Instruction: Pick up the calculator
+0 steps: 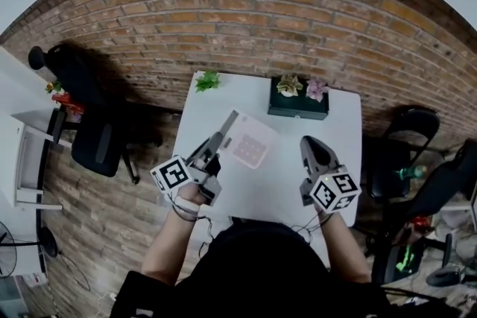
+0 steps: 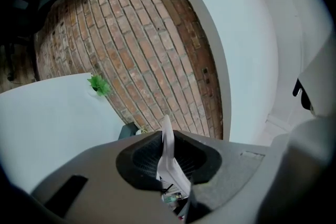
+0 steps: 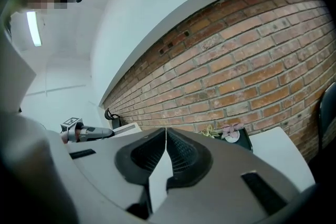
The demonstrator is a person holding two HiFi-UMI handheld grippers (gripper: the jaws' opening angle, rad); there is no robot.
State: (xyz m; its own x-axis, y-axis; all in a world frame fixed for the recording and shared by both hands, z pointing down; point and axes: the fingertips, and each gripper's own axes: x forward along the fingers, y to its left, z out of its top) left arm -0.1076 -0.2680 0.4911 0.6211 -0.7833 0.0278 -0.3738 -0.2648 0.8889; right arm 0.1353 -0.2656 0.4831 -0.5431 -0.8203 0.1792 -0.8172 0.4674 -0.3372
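A white calculator [image 1: 250, 145] with pink keys is held up over the white table [image 1: 343, 130], tilted, with my left gripper [image 1: 220, 141] shut on its near left edge. In the left gripper view the calculator [image 2: 168, 157] shows edge-on as a thin white slab clamped between the pads of the left gripper [image 2: 167, 136]. My right gripper [image 1: 308, 141] hovers over the right side of the table, jaws shut and empty, apart from the calculator. In the right gripper view the right gripper [image 3: 166, 134] has nothing between its pads, and the calculator [image 3: 125, 128] shows at the far left.
A dark planter [image 1: 298, 106] with two small potted plants stands at the table's far edge, and a small green plant [image 1: 207, 80] at its far left corner. A black office chair [image 1: 97, 138] is on the left, a folding chair [image 1: 406, 145] on the right. A brick wall lies beyond.
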